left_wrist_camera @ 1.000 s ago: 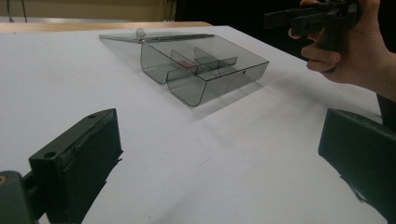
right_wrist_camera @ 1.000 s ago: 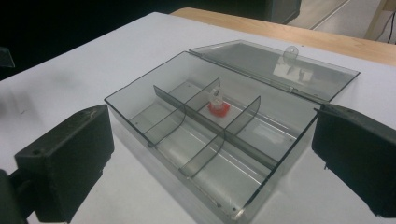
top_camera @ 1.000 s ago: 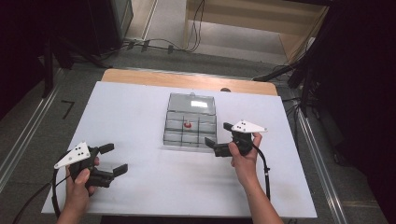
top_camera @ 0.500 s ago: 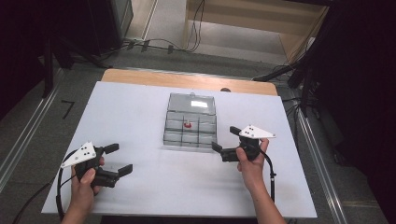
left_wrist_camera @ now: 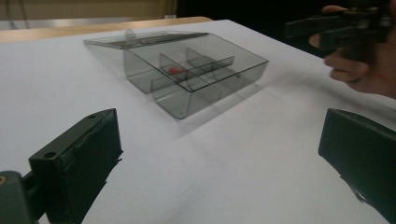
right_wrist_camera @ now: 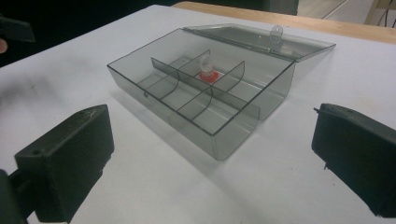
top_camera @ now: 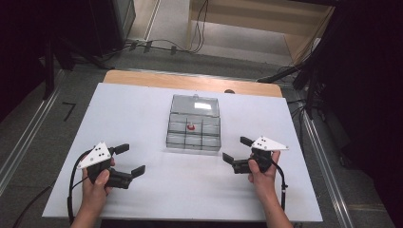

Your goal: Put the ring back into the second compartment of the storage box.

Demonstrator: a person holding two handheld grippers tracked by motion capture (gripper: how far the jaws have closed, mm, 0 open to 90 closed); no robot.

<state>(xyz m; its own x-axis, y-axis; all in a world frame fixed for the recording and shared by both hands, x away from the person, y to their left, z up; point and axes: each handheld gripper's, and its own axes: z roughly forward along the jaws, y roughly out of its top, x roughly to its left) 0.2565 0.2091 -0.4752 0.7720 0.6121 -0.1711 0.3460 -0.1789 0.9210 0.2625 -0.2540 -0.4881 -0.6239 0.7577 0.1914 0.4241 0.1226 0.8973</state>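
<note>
High view: both grippers wide-jawed (empty).

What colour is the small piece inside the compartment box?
Red, with a clear loop on top; the right gripper view shows it best.

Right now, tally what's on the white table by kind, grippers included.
Clear compartment box, lid open: 1
Small red-based part in a compartment: 1
Handheld grippers: 2, left gripper and right gripper, both with jaws apart
Total: 4
</note>
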